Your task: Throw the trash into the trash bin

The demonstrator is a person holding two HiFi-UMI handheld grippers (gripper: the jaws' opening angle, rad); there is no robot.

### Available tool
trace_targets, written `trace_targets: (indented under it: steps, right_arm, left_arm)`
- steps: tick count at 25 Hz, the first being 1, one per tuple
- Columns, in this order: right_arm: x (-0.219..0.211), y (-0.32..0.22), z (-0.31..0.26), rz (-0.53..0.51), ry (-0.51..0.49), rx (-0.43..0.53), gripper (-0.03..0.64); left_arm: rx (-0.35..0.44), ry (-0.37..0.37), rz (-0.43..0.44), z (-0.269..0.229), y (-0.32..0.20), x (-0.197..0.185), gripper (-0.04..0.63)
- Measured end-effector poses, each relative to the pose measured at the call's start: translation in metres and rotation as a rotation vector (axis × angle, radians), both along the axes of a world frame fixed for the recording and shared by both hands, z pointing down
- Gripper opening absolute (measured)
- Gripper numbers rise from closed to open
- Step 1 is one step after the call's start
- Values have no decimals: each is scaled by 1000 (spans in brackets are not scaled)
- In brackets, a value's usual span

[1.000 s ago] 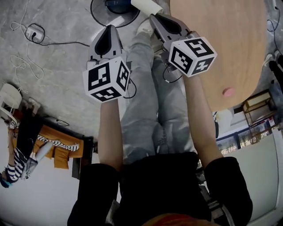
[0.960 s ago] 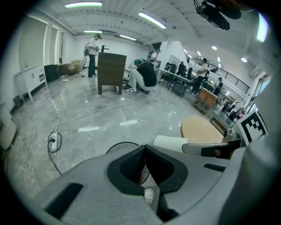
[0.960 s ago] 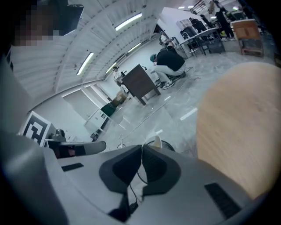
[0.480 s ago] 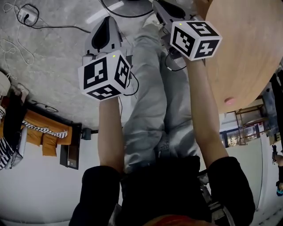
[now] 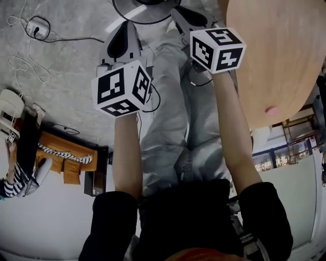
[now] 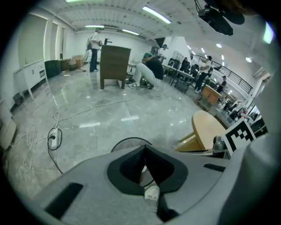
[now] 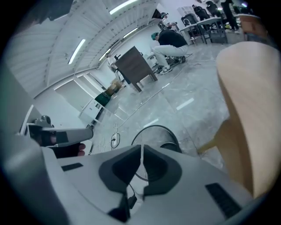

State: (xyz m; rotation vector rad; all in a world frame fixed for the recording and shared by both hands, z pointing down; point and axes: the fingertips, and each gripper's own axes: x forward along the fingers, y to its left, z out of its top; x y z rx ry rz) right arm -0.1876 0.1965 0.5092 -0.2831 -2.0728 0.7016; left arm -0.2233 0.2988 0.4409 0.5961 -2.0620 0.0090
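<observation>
From the head view I look down on both grippers held out over the grey floor. My left gripper (image 5: 126,26) has its dark pads closed tip to tip with nothing between them (image 6: 144,147). My right gripper (image 5: 179,11) is also shut; only a thin pale line shows between its pads (image 7: 141,148), and I cannot make out anything held. Just beyond both tips a round black ring (image 5: 145,7) lies on the floor, with a dark cylinder (image 7: 169,147) inside it. A small pink thing (image 5: 271,110) sits on the round wooden table (image 5: 277,46) to the right.
The person's legs (image 5: 170,107) stand between the arms. A power strip with loose cables (image 5: 34,26) lies on the floor at the left. The table's wooden leg (image 6: 193,141) is close to the ring. Farther off are a dark cabinet (image 6: 115,66) and several people.
Both grippers have reached slightly farther out toward the black ring, the right one more. Their jaws have stayed shut.
</observation>
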Motion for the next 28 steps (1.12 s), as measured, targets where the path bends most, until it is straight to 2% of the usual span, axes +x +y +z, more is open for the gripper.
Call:
trace_targets:
  steps: [5,8,13,19,28]
  right_arm:
    - [27,-32,-40,102,-41,-76,15]
    - [38,-62,-67,191,-96,-64,15]
    - [70,-113,-101,325,-156,-43,15]
    - [144,-178,-118,571,-166,11,15]
    - [313,-229,-130,858,-121,75,15]
  left_arm:
    - [37,-24,138,-24,-52,4,8]
    - [57,-41,239,-39,-89,9,8]
    - [80,-31,354,-55,-148,35,8]
    - [130,-24,601,-73,-234,92,8]
    - [162,-15,864,-96,-315,225,7]
